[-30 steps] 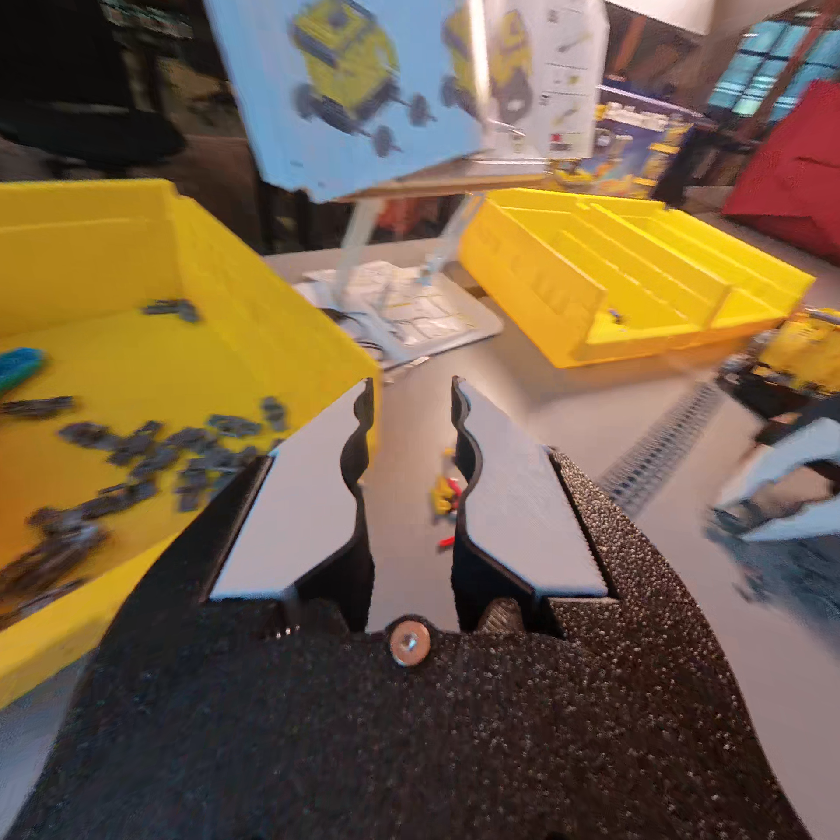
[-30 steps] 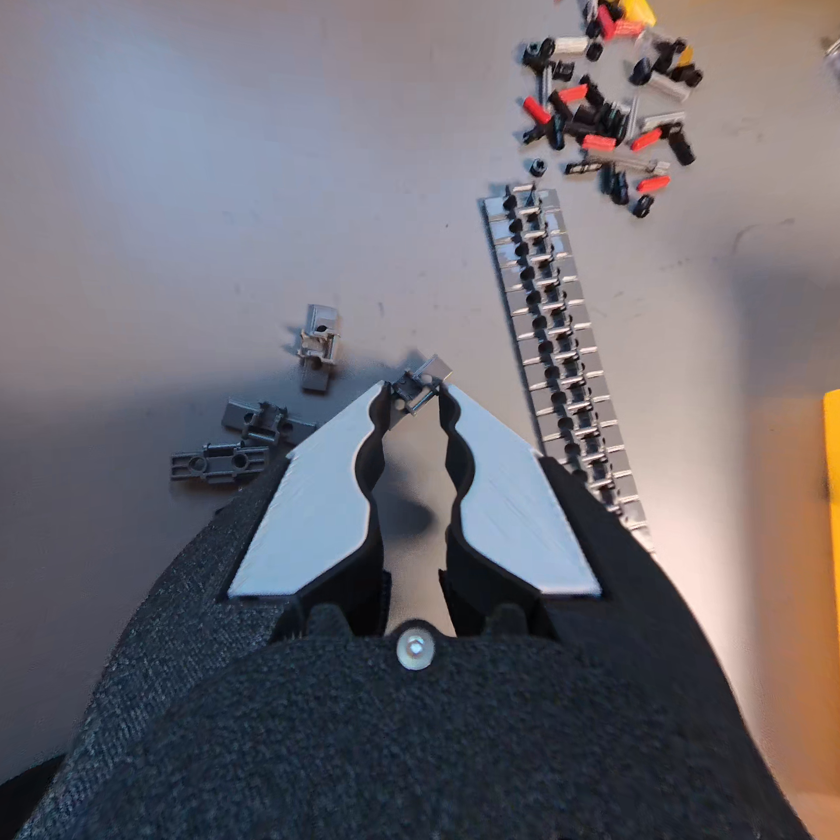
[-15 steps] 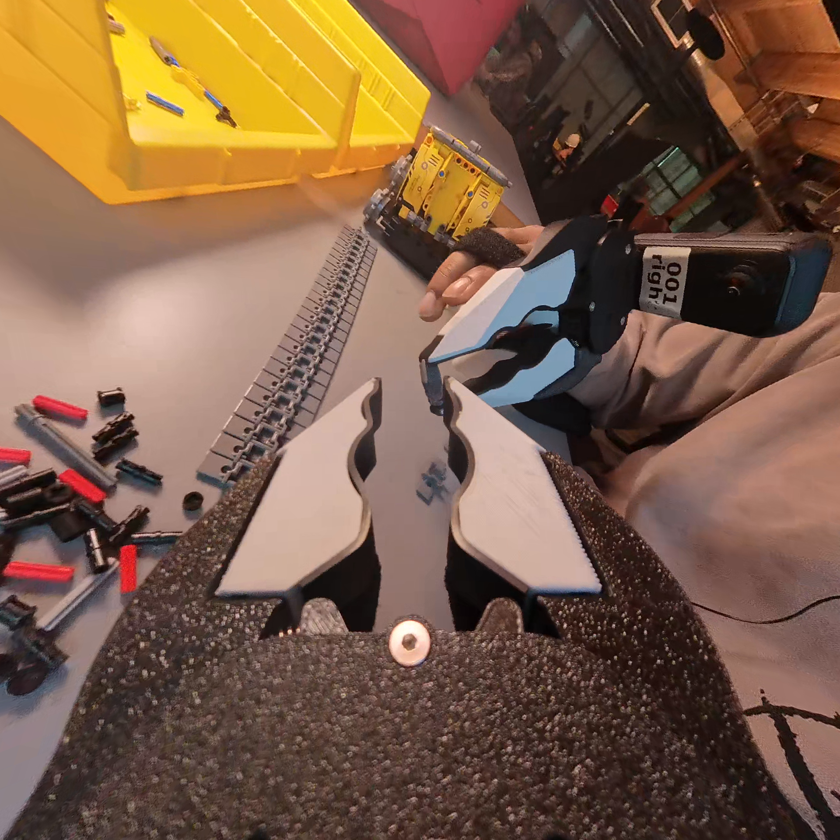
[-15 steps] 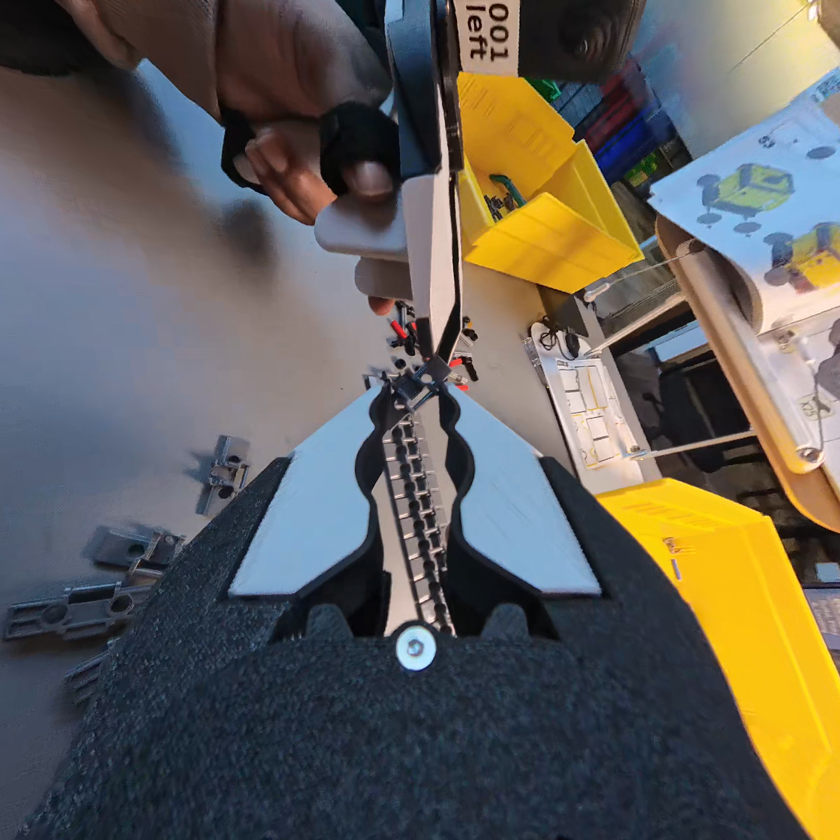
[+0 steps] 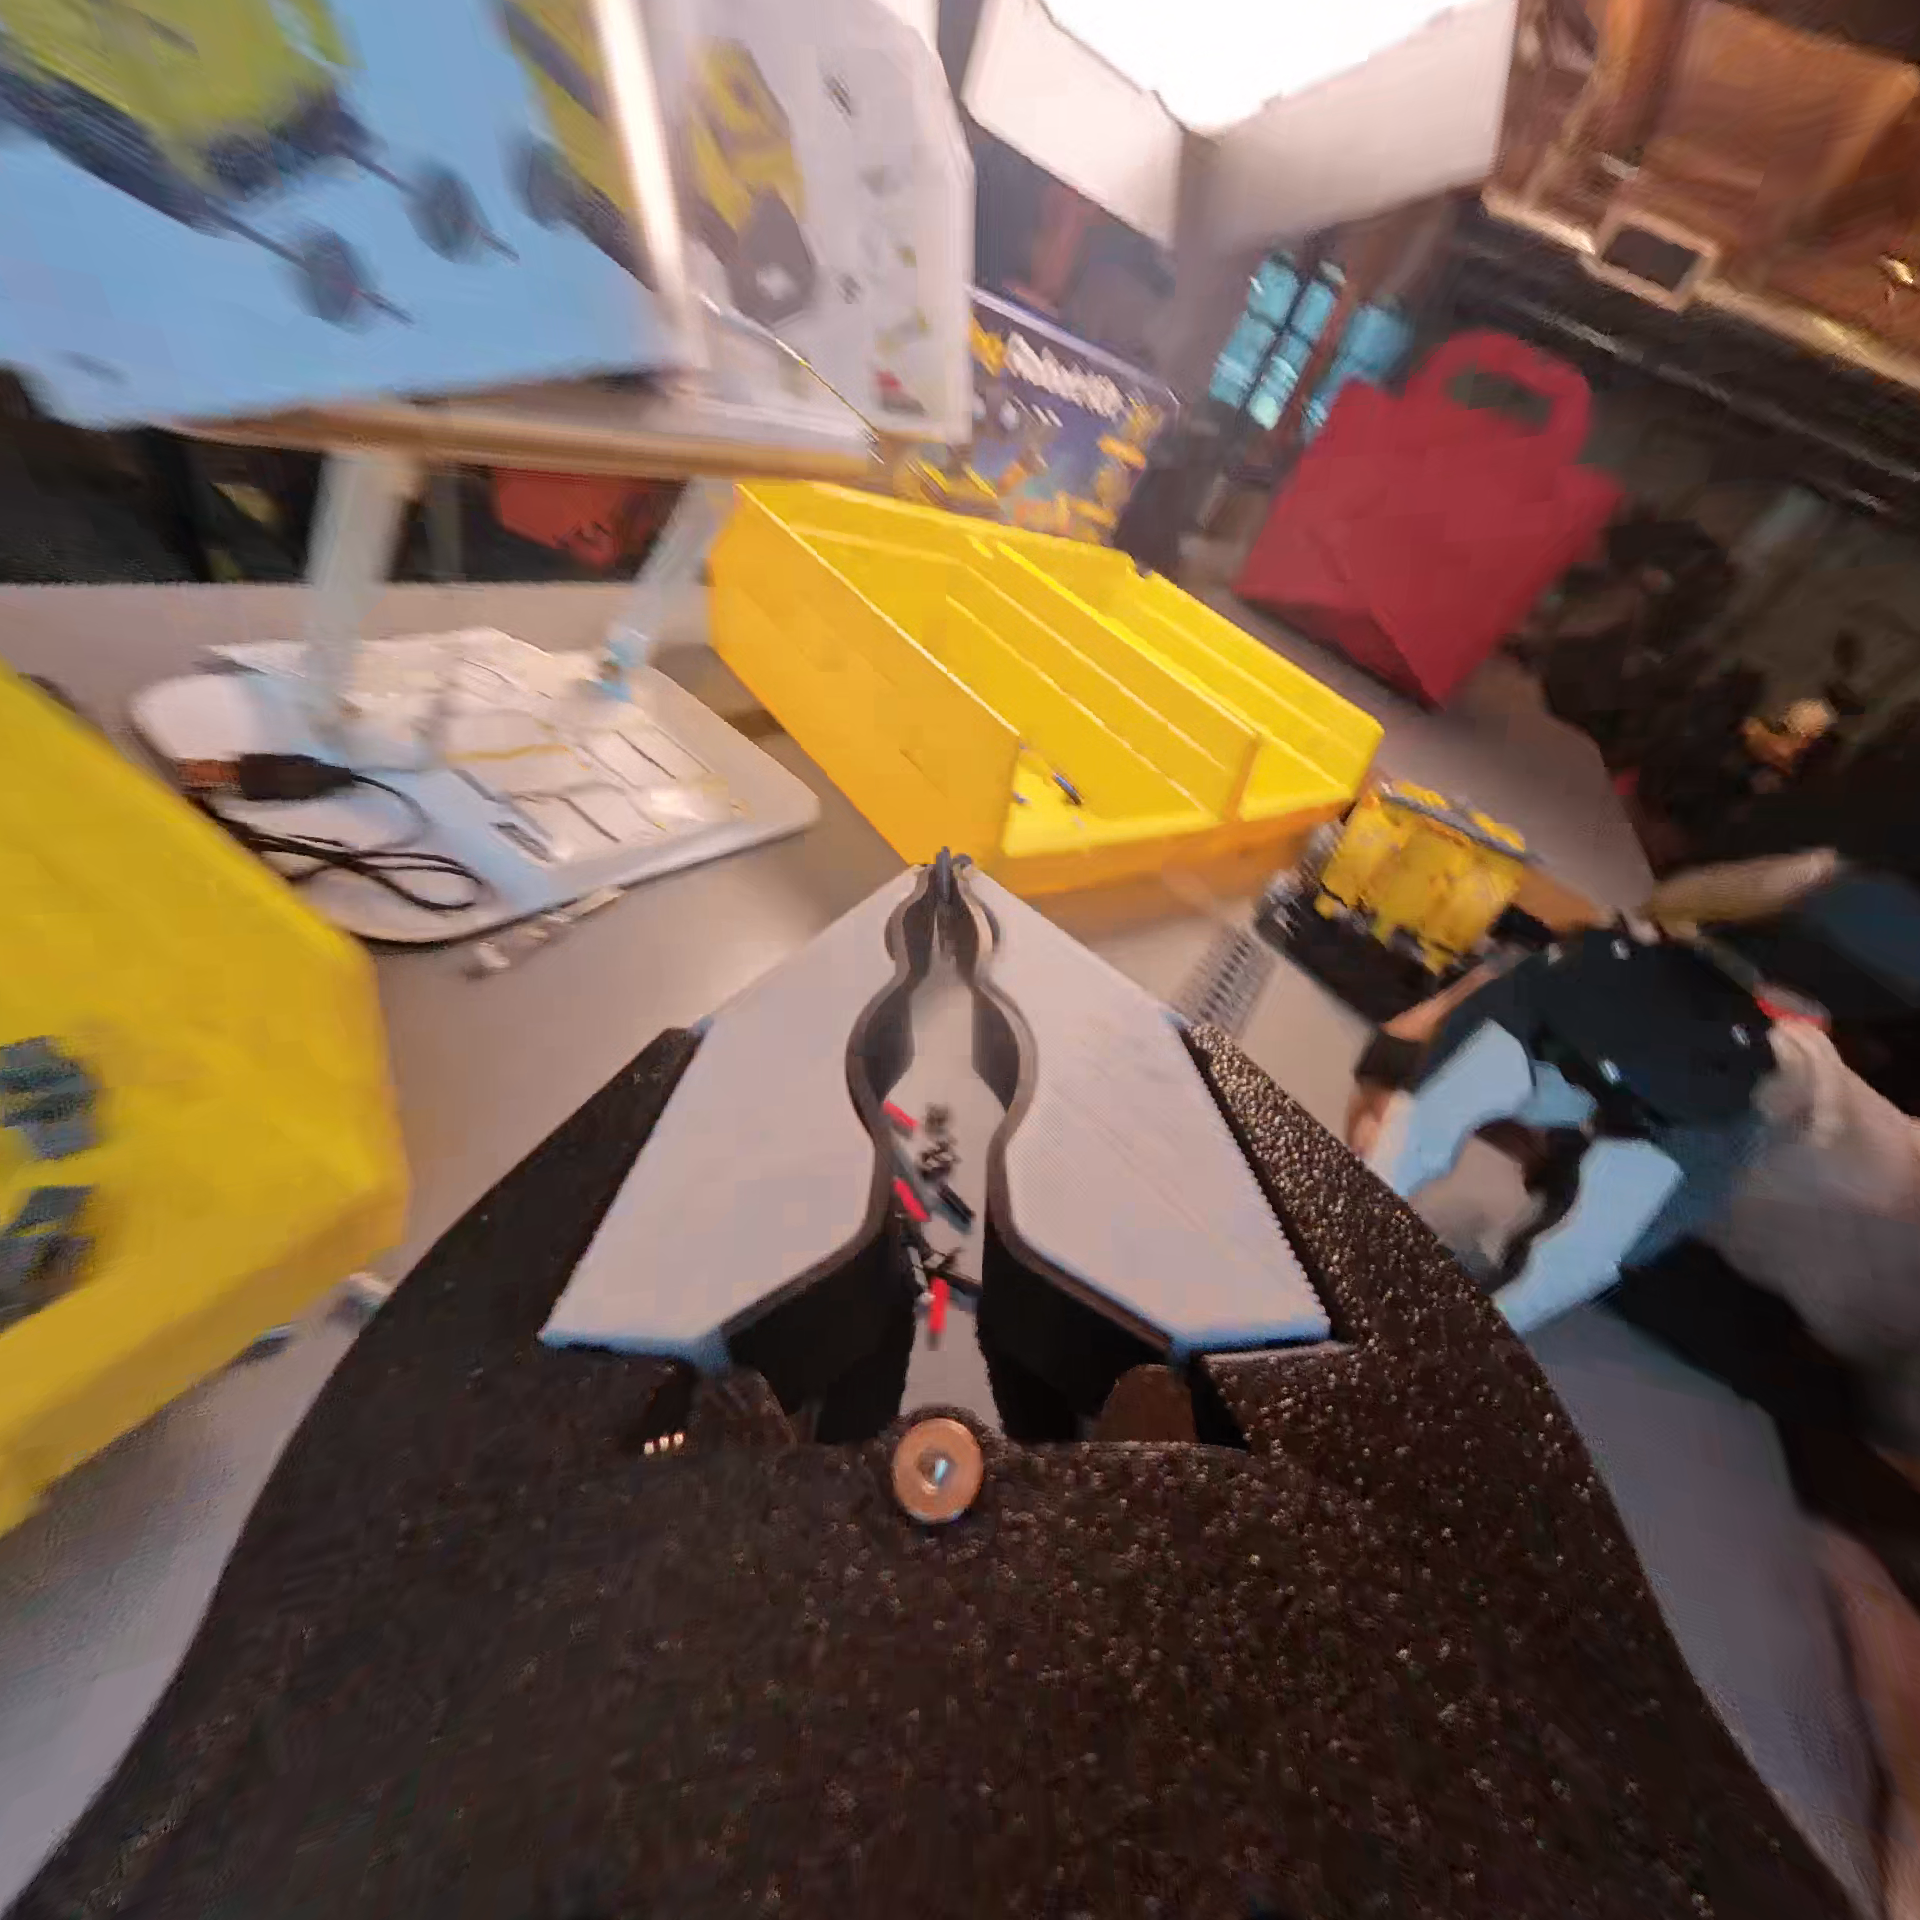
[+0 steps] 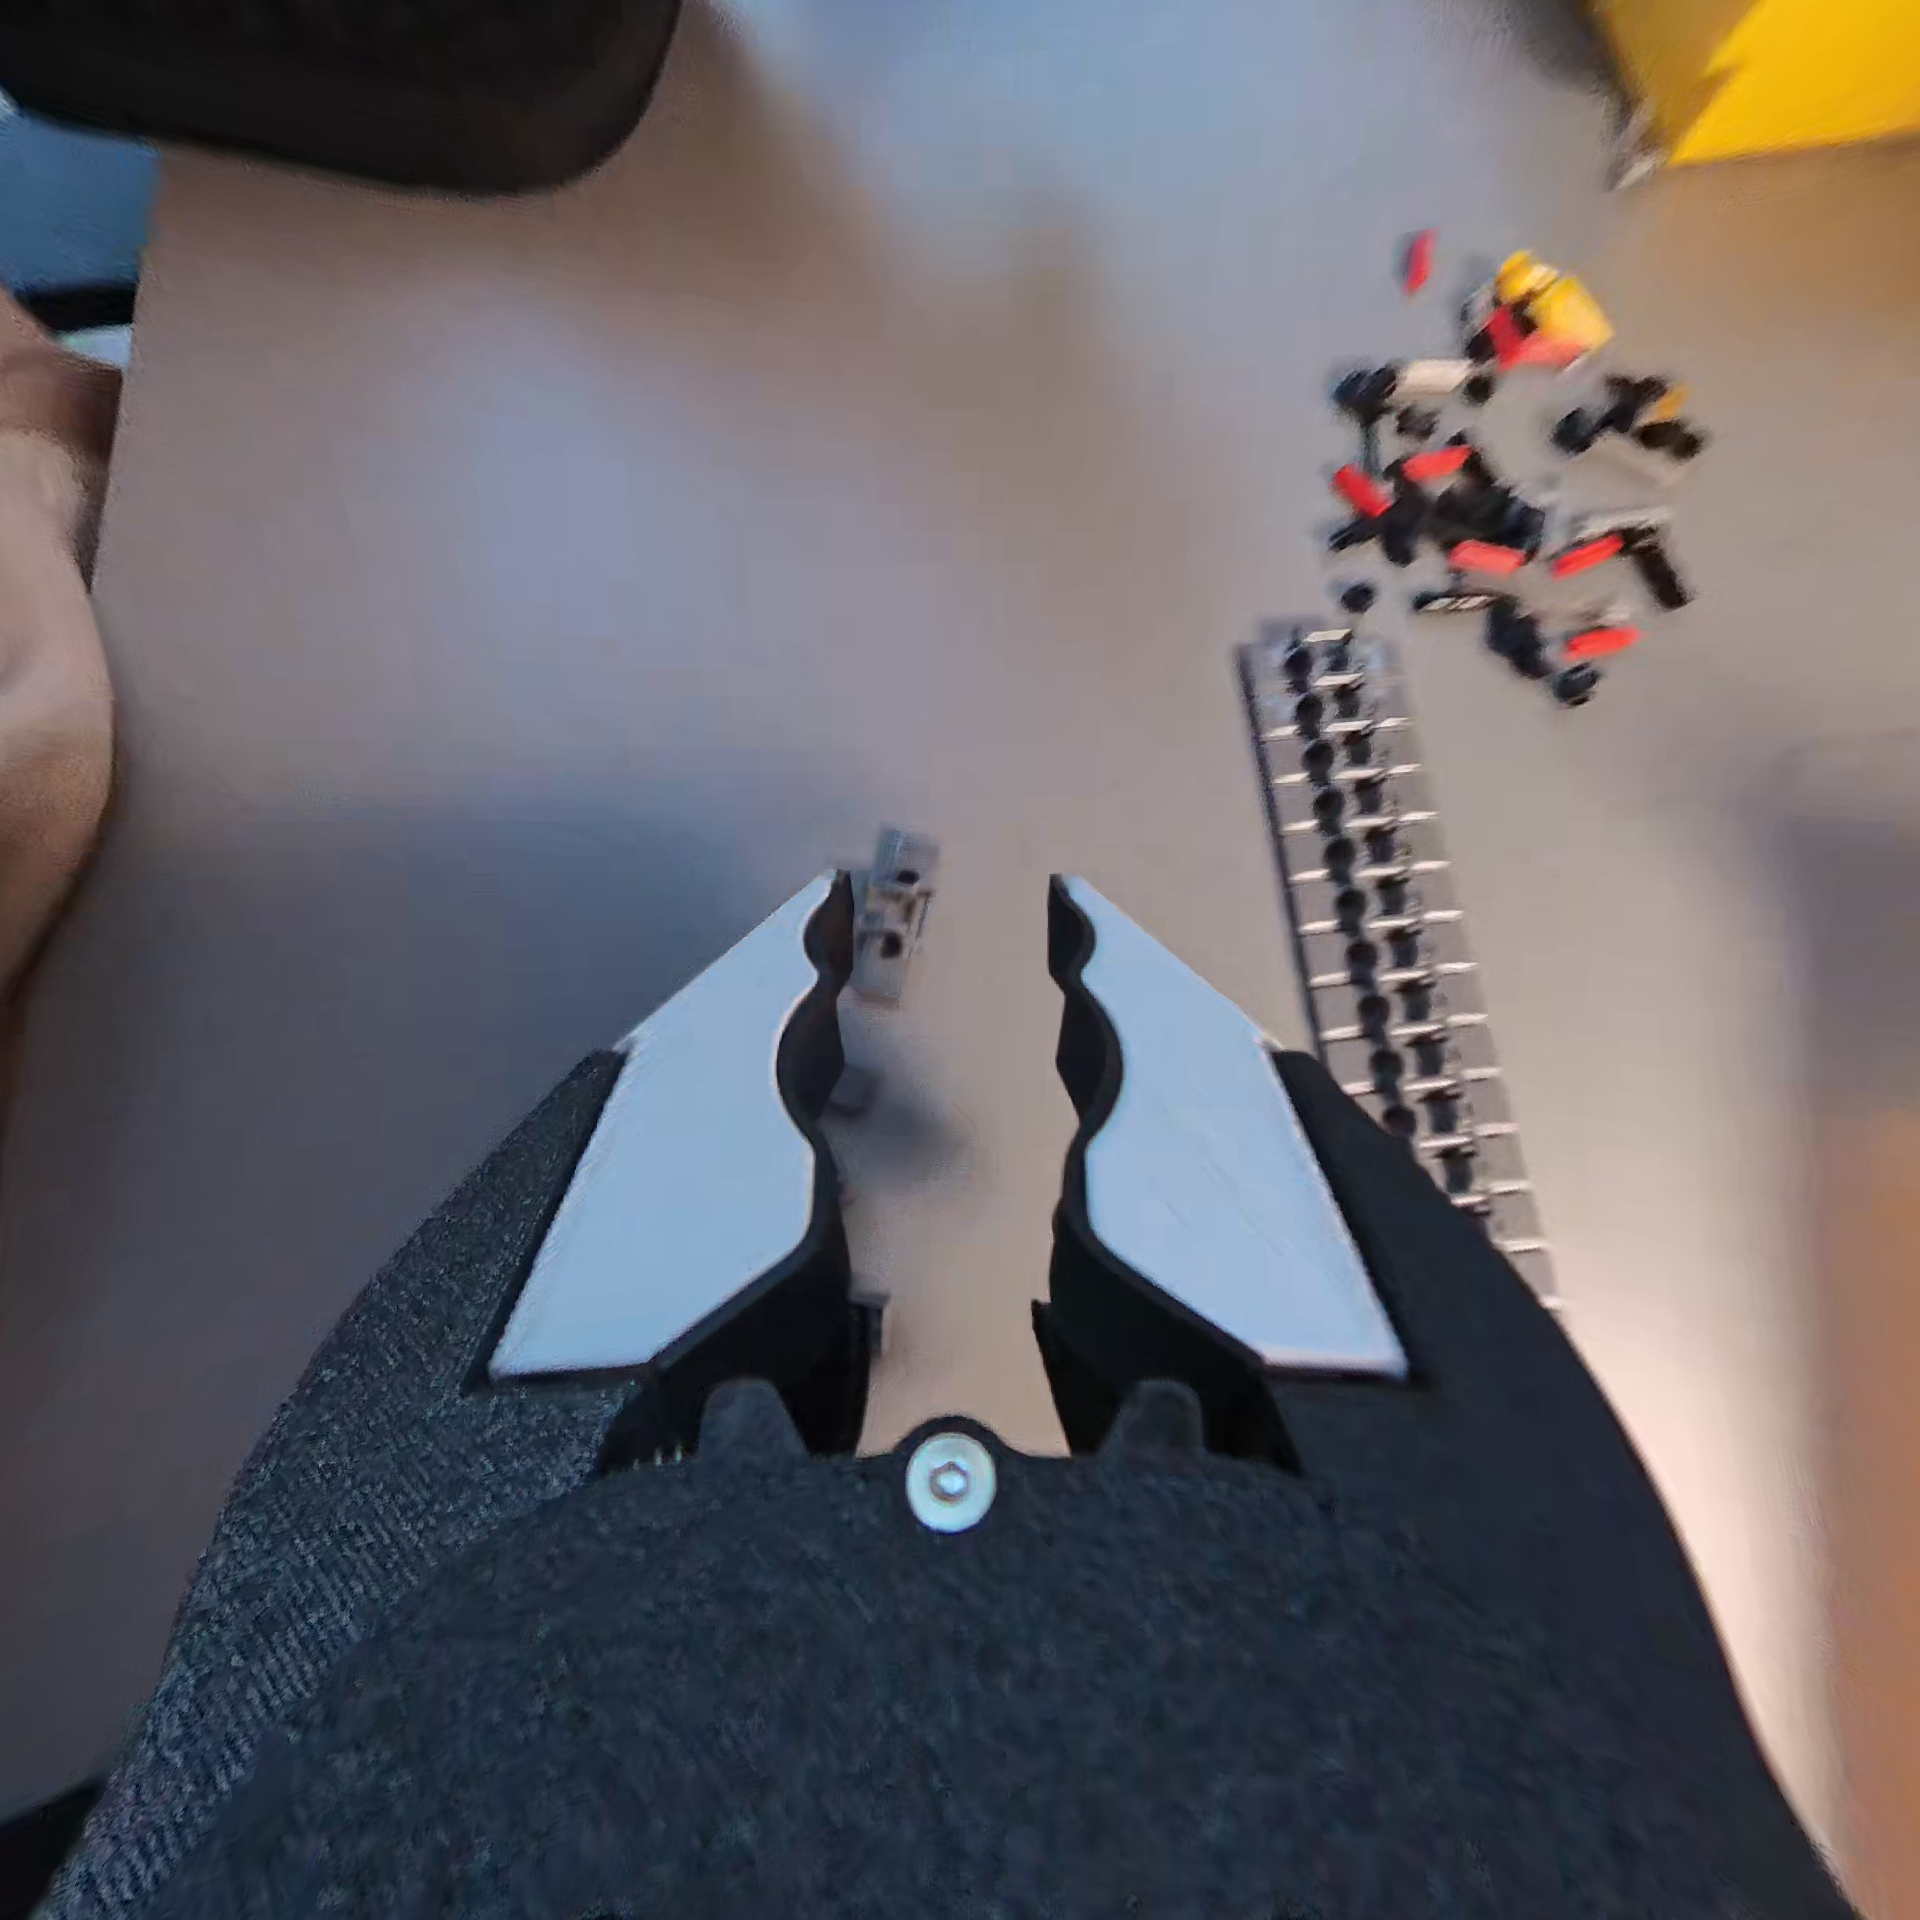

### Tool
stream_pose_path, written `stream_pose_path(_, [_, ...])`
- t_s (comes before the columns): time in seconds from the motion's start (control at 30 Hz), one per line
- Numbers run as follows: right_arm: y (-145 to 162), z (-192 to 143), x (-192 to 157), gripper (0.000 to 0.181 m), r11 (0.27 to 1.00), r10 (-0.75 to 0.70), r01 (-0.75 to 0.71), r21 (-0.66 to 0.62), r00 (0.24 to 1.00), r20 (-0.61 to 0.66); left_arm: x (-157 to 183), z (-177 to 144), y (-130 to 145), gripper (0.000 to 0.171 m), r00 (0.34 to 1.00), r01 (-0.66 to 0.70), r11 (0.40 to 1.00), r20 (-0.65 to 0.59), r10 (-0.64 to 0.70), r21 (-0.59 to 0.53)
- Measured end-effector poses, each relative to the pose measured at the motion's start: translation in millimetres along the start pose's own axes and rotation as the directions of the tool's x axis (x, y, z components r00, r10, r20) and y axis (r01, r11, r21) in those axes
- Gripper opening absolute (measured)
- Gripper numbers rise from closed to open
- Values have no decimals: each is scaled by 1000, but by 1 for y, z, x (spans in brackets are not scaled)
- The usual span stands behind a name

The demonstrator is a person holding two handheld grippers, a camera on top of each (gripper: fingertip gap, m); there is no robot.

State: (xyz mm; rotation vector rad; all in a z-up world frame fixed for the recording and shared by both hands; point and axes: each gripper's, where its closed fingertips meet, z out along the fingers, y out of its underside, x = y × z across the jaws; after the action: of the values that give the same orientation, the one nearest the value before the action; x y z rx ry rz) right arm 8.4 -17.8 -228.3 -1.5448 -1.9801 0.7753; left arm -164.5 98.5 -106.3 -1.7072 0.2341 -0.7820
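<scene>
The long track strip lies flat on the surface. A pile of small pieces sits just past its far end. One small link lies well to the left of the strip. A bin stands beyond the pile.

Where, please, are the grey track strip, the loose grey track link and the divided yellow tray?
grey track strip (image 6: 1382, 935): right wrist view, mid-length.
loose grey track link (image 6: 896, 914): right wrist view, its centre.
divided yellow tray (image 5: 862, 686): left wrist view, near wall.
</scene>
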Motion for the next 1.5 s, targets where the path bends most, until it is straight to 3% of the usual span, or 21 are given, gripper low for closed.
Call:
stream_pose_path(0.1, [21, 9, -12, 35, 993, -3, 9, -115, 999, 51, -67, -38, -37, 2, 961, -76, 985, 274, 31, 156])
stream_pose_path(0.2, [24, 12, -15, 27, 990, 6, 2, -141, 998, 59, -115, -71, -49, 2, 897, -126, 971, 442, 25, 202])
stream_pose_path(0.33, [24, 13, -15, 22, 990, 22, -13, -139, 998, 58, -150, -92, -48, 2, 853, -86, 973, 521, -38, 212])
stream_pose_path(0.57, [22, 15, -13, 12, 992, 32, -26, -126, 998, 45, -180, -93, -30, 6, 814, -2, 991, 576, -74, 131])
stream_pose_path(0.73, [16, 13, -4, 11, 996, 2, -3, -91, 1000, -14, -181, -91, -26, 36, 823, 23, 994, 563, -79, 106])
stream_pose_path(0.87, [-4, 3, 12, 11, 999, -24, 27, 21, 994, -109, -146, -69, -25, 45, 900, 23, 998, 434, -46, 58])
stream_pose_path(1.03, [-33, -17, 37, 4, 978, -76, 133, 160, 945, -318, -45, -14, 5, 41, 998, -29, 995, 52, 34, -93])
stream_pose_path(1.13, [-40, -21, 42, 4, 969, -59, 139, 203, 932, -357, 22, 10, 47, 41, 977, -11, 971, -210, -40, -237])
stream_pose_path(1.23, [-44, -25, 46, 4, 963, -62, 160, 218, 916, -396, 89, 15, 78, 37, 867, -6, 935, -468, -172, -354])
stream_pose_path(1.37, [-46, -27, 46, 4, 958, -76, 182, 221, 907, -415, 119, 25, 103, 21, 843, -111, 906, -522, -132, -409])
stream_pose_path(1.43, [-48, -28, 46, 4, 956, -73, 185, 229, 903, -423, 124, 28, 108, 20, 840, -124, 897, -527, -133, -425])
stream_pose_path(1.5, [-49, -28, 45, 3, 955, -75, 188, 231, 902, -426, 126, 30, 110, 8, 839, -119, 898, -527, -137, -423])
